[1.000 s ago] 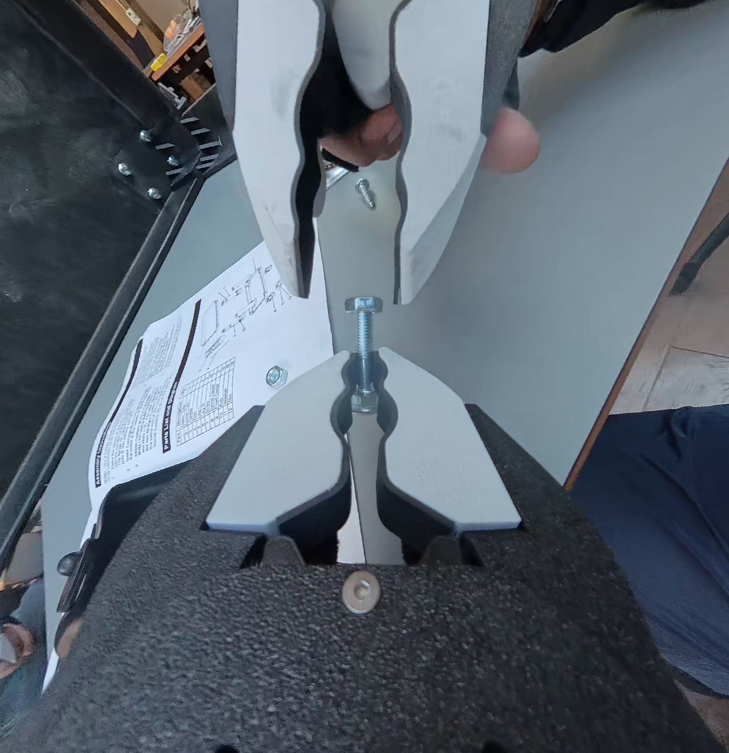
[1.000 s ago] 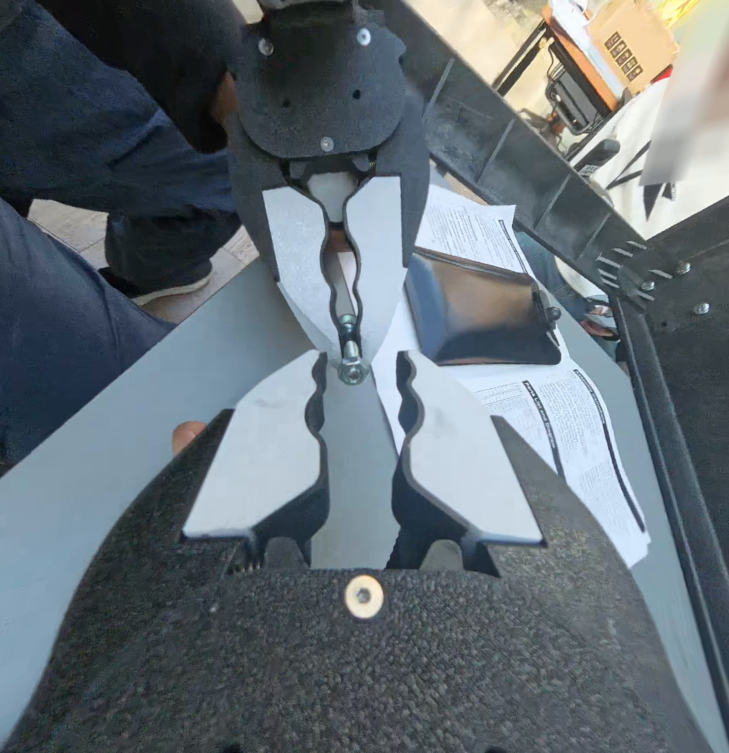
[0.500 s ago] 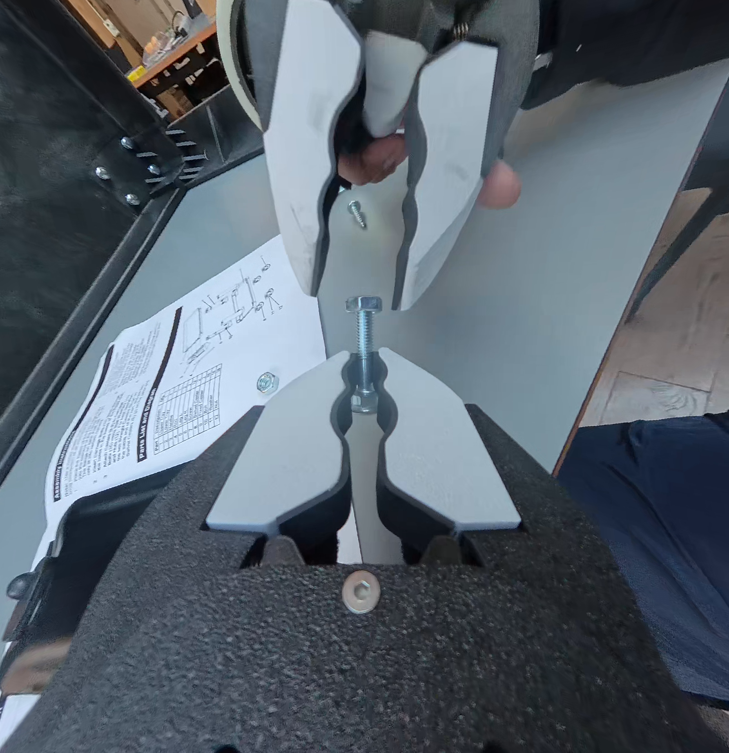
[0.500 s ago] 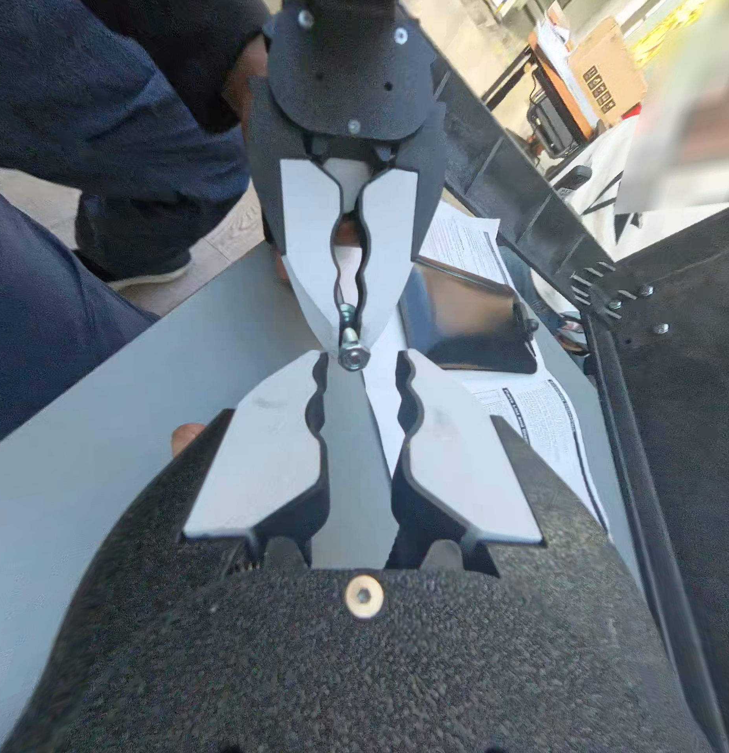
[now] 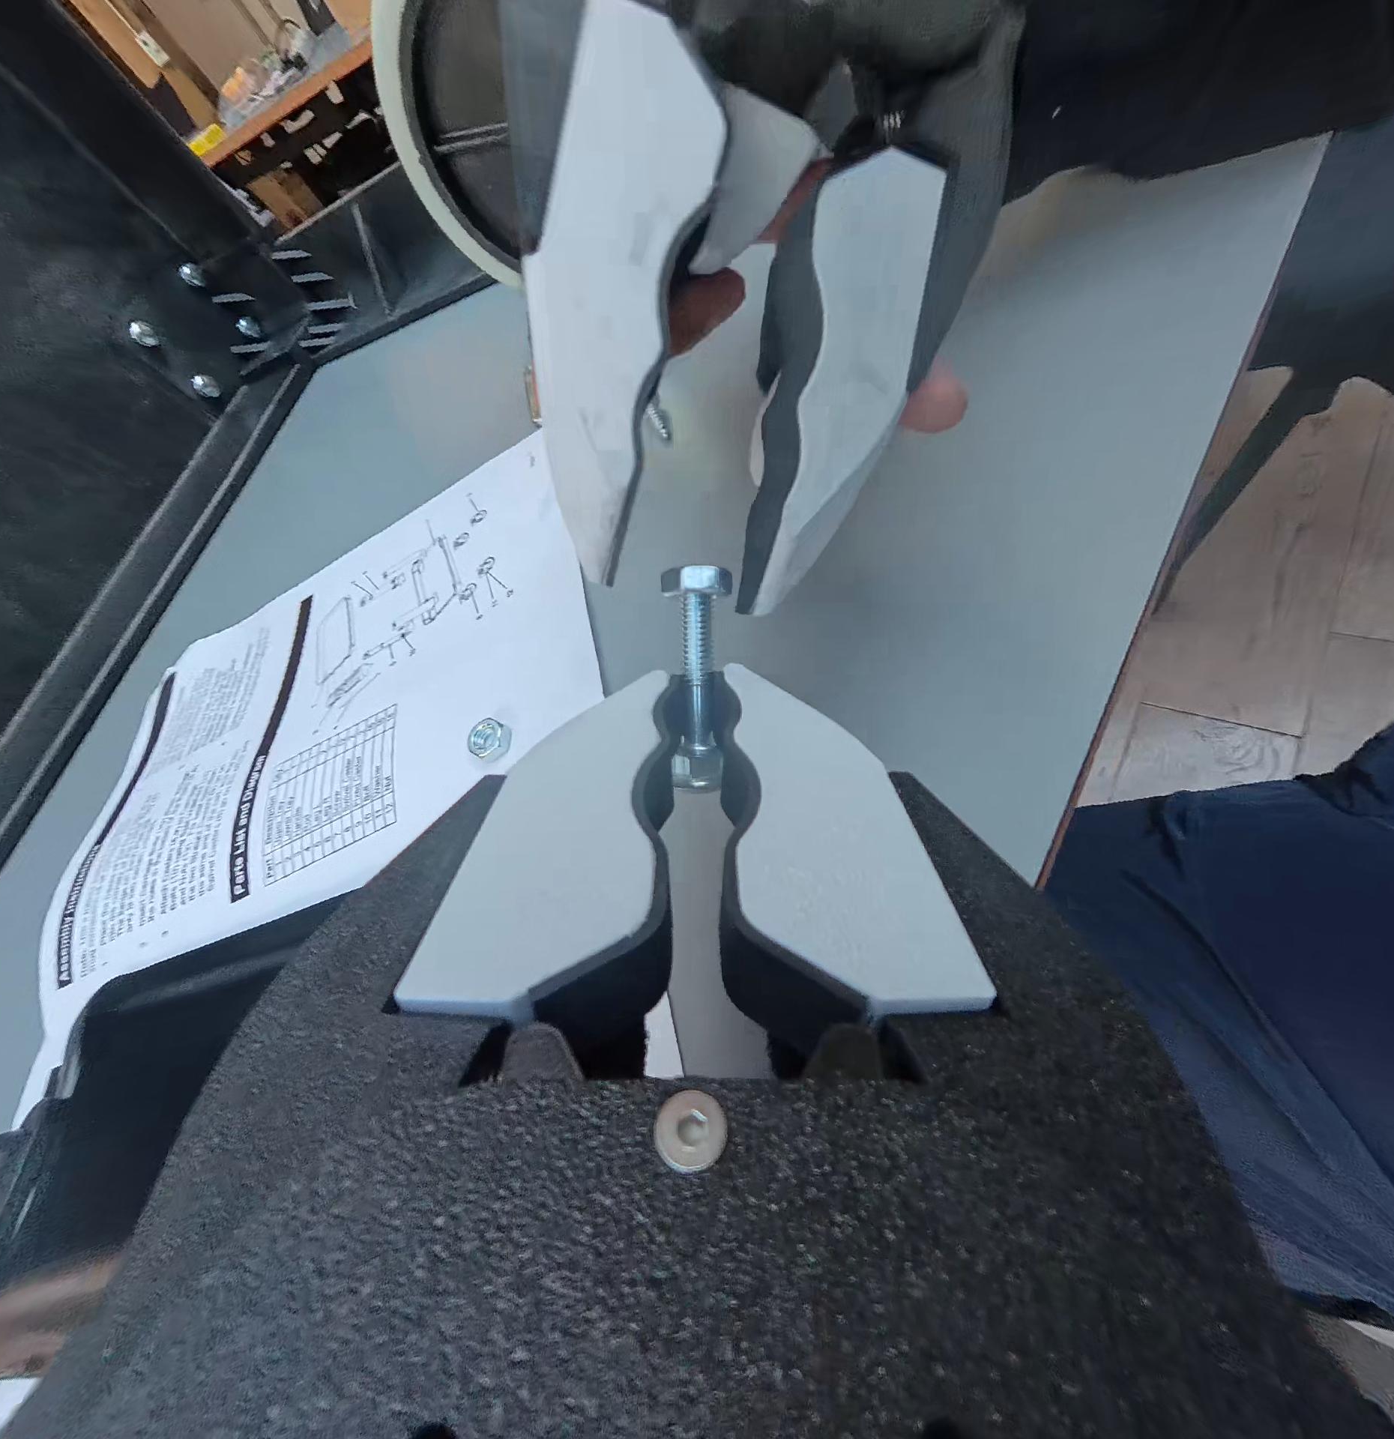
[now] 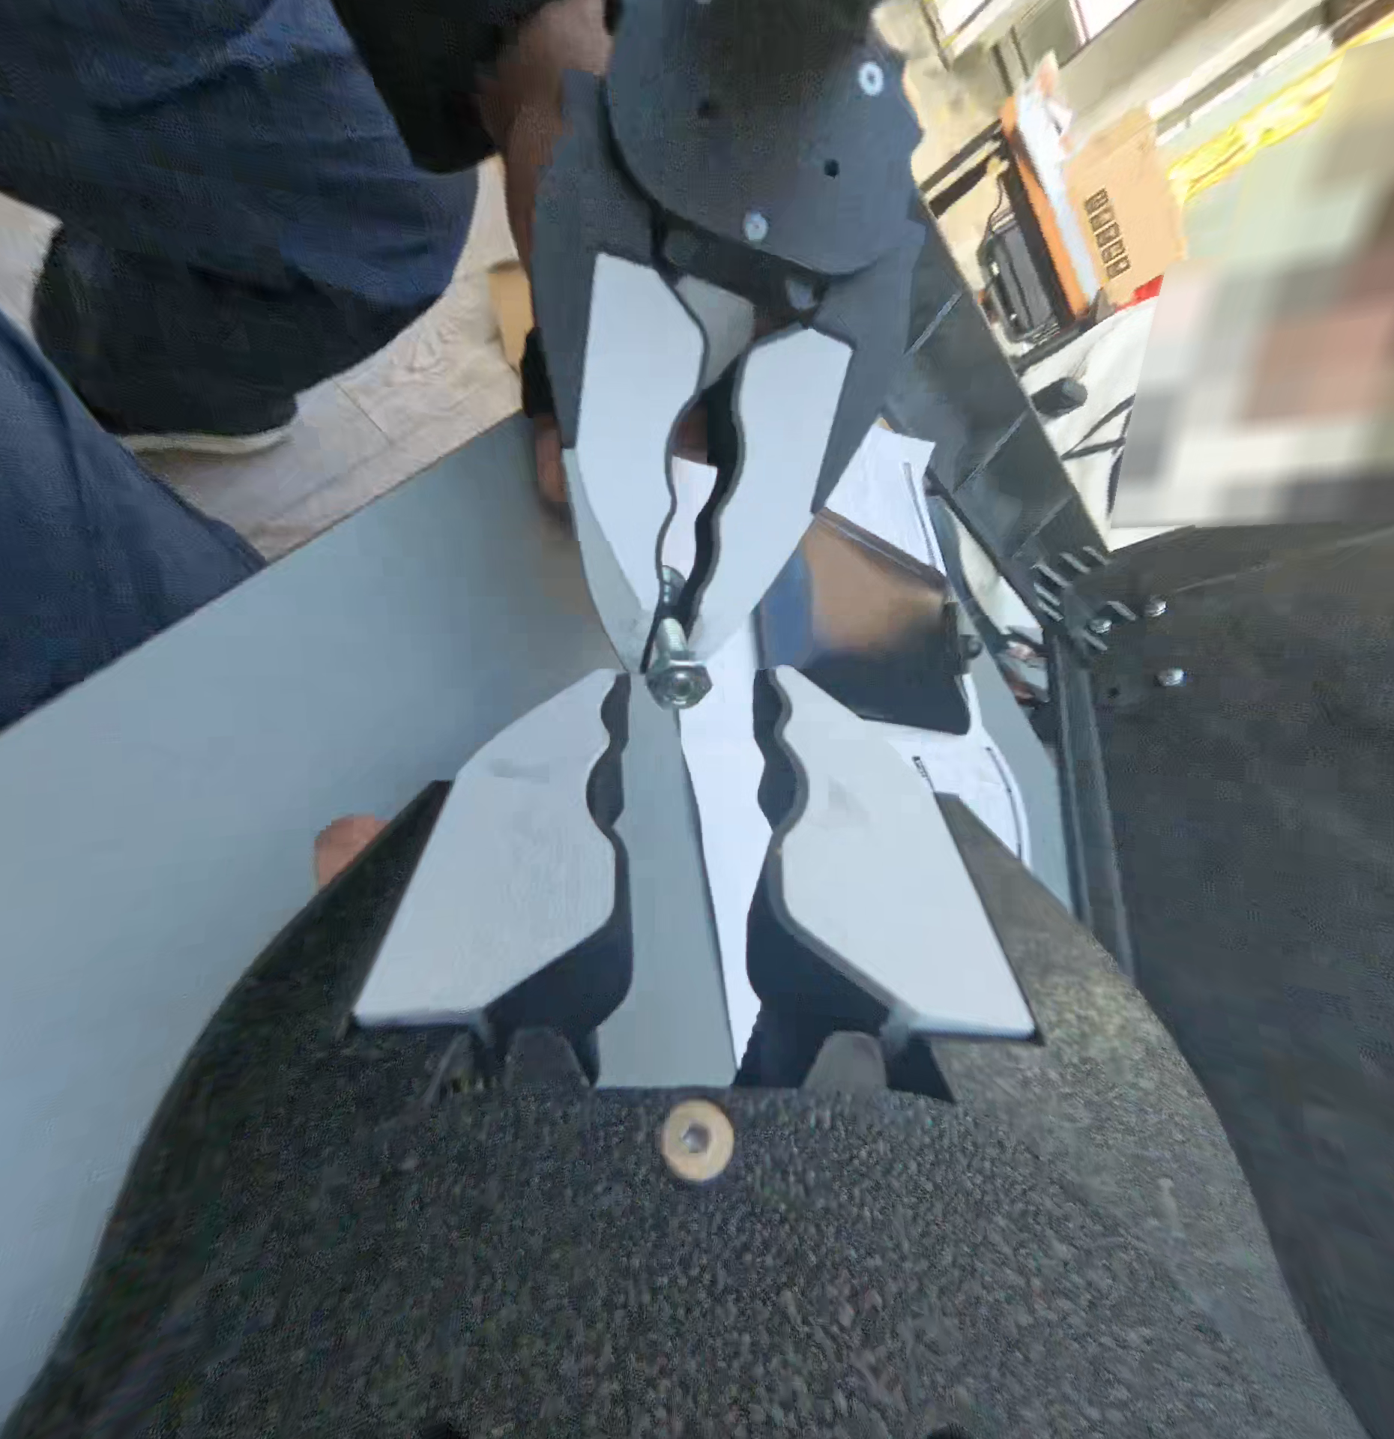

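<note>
The left gripper (image 5: pixel 695 685) clenches one bolt (image 5: pixel 695 638) by its shank, head pointing outward, a nut (image 5: pixel 694 772) threaded on the end behind the fingertips. The right gripper (image 6: pixel 692 677) stands released, its two fingertips flanking the bolt head (not pressing it). One loose nut (image 5: pixel 489 738) lies on one printed sheet (image 5: pixel 351 701); one screw (image 5: pixel 656 420) lies on the grey table (image 5: pixel 1029 545).

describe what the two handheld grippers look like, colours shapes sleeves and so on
Both match. The left gripper has a black, rough-textured body with a brass-coloured screw in the middle, and two flat light grey fingers with wavy, black-lined inner edges narrowing to the tips. The right gripper is built the same. Dark navy clothing shows behind them; a dark sleeve covers the arm at the right gripper.
</note>
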A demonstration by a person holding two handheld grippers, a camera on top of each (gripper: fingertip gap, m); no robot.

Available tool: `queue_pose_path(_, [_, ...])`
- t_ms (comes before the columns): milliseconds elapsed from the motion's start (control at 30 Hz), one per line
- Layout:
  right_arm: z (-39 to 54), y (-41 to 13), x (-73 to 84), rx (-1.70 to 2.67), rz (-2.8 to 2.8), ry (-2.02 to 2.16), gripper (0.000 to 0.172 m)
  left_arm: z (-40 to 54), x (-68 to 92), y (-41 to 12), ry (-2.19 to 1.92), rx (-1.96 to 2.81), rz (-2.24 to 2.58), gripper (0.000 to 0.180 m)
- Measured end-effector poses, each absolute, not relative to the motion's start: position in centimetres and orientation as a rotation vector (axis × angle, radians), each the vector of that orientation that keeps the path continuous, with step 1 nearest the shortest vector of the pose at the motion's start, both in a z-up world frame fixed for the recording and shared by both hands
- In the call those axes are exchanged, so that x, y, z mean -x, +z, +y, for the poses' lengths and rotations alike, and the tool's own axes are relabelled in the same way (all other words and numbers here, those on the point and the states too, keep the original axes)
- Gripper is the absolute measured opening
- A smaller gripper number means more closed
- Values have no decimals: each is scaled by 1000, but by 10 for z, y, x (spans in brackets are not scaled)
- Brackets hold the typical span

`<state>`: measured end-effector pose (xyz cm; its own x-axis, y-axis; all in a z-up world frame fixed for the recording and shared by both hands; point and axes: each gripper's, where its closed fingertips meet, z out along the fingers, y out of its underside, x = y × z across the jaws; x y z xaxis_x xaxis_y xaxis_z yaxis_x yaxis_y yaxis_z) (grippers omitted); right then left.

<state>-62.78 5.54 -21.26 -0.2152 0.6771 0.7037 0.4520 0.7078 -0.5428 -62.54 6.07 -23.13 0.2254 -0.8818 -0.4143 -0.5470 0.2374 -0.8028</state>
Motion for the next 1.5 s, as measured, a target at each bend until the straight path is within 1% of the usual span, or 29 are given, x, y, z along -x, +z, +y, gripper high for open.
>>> queue_pose_path(100, [54, -210, 628, 1119, -1820, 548, 32, 66, 626, -234, -250, 1397, 1429, 6])
queue_pose_path(133, [54, -212, 628, 1162, -1816, 597, 28, 67, 626, -234, -212, 1386, 1422, 6])
queue_pose_path(167, [54, -216, 628, 1204, -1827, 609, 17, 67, 626, -234, -191, 1376, 1417, 6])
queue_pose_path(233, [55, -226, 626, 1215, -1881, 545, 14, 66, 626, -236, -184, 1374, 1437, 6])
queue_pose_path(300, [54, -226, 625, 1034, -1935, 378, 15, 63, 624, -237, -226, 1379, 1466, 6])
queue_pose_path(400, [51, -221, 627, 571, -1948, -35, 15, 56, 623, -238, -386, 1432, 1511, 6])
queue_pose_path(433, [51, -218, 628, 558, -1921, -47, 15, 56, 624, -236, -430, 1443, 1498, 6])
queue_pose_path(500, [54, -211, 627, 699, -1877, 82, 23, 60, 626, -229, -436, 1439, 1442, 6])
queue_pose_path(600, [56, -207, 626, 1000, -1832, 409, 30, 64, 626, -229, -314, 1394, 1411, 6])
queue_pose_path(667, [52, -206, 628, 1106, -1812, 572, 30, 67, 626, -231, -223, 1377, 1407, 6])
queue_pose_path(700, [53, -207, 628, 1145, -1802, 606, 27, 68, 627, -231, -193, 1368, 1398, 6])
queue_pose_path(733, [56, -211, 629, 1188, -1799, 599, 20, 69, 627, -230, -181, 1359, 1392, 6])
queue_pose_path(767, [56, -218, 628, 1218, -1828, 583, 15, 68, 627, -230, -181, 1354, 1393, 6])
queue_pose_path(833, [56, -223, 627, 1161, -1870, 501, 15, 66, 626, -233, -192, 1358, 1422, 6])
queue_pose_path(900, [53, -225, 625, 956, -1944, 311, 15, 60, 624, -236, -254, 1366, 1474, 6])
queue_pose_path(967, [51, -224, 626, 654, -1960, 46, 15, 56, 623, -239, -334, 1395, 1517, 6])
queue_pose_path(1000, [52, -221, 627, 605, -1936, -5, 15, 56, 623, -237, -367, 1407, 1510, 6])
queue_pose_path(1033, [54, -219, 628, 641, -1911, 17, 17, 58, 624, -234, -379, 1409, 1484, 6])
queue_pose_path(1067, [57, -216, 629, 723, -1889, 80, 26, 60, 625, -232, -365, 1401, 1455, 6])
queue_pose_path(1200, [58, -208, 628, 1058, -1807, 464, 33, 66, 626, -232, -214, 1360, 1417, 6])
queue_pose_path(1267, [57, -206, 628, 1143, -1783, 587, 30, 69, 626, -231, -167, 1350, 1400, 6])
queue_pose_path(1300, [56, -208, 627, 1180, -1793, 620, 23, 69, 627, -231, -159, 1345, 1393, 6])
queue_pose_path(1333, [56, -214, 626, 1214, -1822, 618, 16, 69, 627, -230, -159, 1343, 1393, 6])
queue_pose_path(1400, [56, -220, 625, 1170, -1868, 531, 15, 67, 626, -234, -166, 1351, 1426, 6])
queue_pose_path(1500, [53, -221, 624, 841, -1949, 217, 15, 61, 624, -237, -275, 1383, 1479, 6])
